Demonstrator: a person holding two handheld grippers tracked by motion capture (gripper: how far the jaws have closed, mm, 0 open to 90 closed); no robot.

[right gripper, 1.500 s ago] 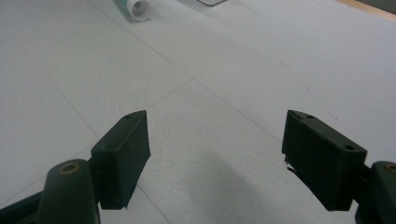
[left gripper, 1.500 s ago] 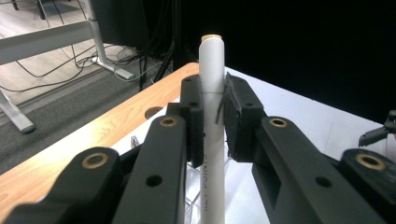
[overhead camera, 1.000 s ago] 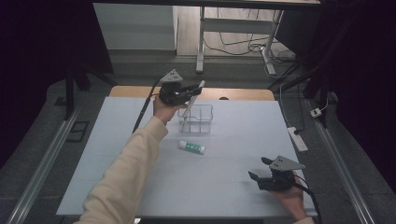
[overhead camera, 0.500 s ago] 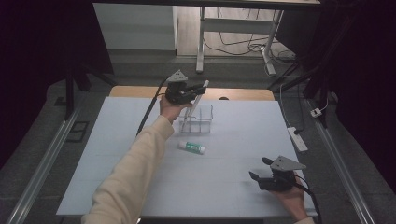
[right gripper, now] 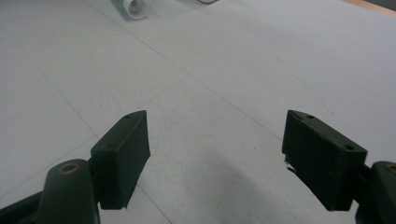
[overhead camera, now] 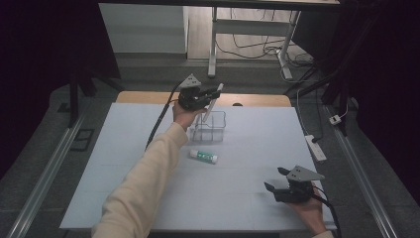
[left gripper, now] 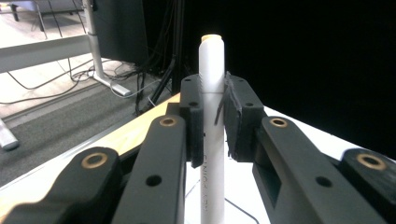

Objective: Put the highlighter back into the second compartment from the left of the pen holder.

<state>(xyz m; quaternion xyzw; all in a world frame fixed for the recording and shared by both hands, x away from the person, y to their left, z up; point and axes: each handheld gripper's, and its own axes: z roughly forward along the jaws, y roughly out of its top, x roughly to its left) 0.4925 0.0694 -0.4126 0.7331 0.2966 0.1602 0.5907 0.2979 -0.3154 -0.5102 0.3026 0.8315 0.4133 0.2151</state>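
My left gripper (overhead camera: 214, 94) is shut on a white pen-like stick (overhead camera: 213, 101) at the far side of the table, holding it tilted with its lower end inside a clear box (overhead camera: 210, 127). In the left gripper view the white stick (left gripper: 212, 140) stands upright, clamped between the pads (left gripper: 195, 122). A white tube with a green label (overhead camera: 203, 156) lies flat on the sheet, just in front of the box. My right gripper (overhead camera: 277, 179) rests open near the front right corner with nothing between its jaws. In the right gripper view my right gripper (right gripper: 215, 154) points over bare sheet toward the tube's end (right gripper: 131, 7).
A pale blue sheet (overhead camera: 124, 168) covers the table, with a wooden strip (overhead camera: 257, 99) showing at the far edge. A white power strip (overhead camera: 315, 147) lies on the floor to the right. Metal rails (overhead camera: 42, 183) run along both sides.
The left hand with the stick has shifted slightly right and down over the clear box. The right gripper has stayed put.
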